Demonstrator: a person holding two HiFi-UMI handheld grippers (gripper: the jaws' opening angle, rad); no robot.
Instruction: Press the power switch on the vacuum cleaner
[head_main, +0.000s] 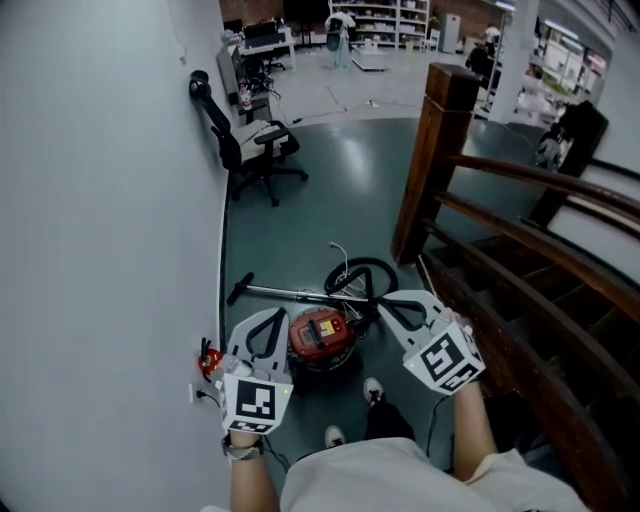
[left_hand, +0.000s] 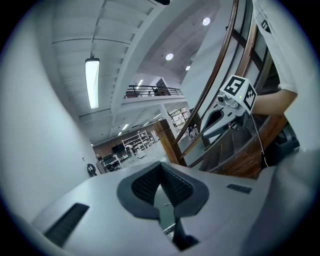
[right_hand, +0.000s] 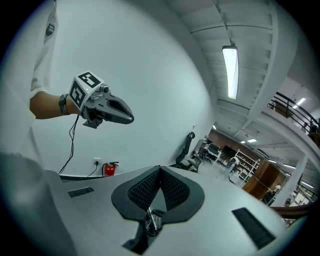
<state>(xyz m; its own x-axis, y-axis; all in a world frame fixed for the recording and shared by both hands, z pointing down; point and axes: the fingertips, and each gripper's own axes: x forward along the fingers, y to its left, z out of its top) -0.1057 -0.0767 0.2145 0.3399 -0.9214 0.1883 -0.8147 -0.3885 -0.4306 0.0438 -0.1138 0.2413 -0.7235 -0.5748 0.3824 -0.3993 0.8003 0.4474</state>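
The left tool (head_main: 271, 314) and right tool (head_main: 384, 298), both closed (empty), flank the vacuum cleaner (head_main: 322, 338) below.

Vacuum cleaner (head_main: 322, 338), office chair (head_main: 256, 150) on floor (head_main: 345, 190)

White short-sleeved shirt (head_main: 400, 478), dark wristband (head_main: 243, 450), grey hand-held grippers (head_main: 272, 318) (head_main: 388, 300) bearing black-and-white marker cubes (head_main: 250, 403).

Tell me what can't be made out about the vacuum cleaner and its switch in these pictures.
- Power switch: in the head view the vacuum cleaner is too small to pick it out.
- Its left edge: head view, covered by the left gripper.
- Where the hose joins it: head view, partly behind the right gripper.
- Left and right gripper views: both look over shut jaws at walls and ceiling, so the vacuum cleaner is out of frame.
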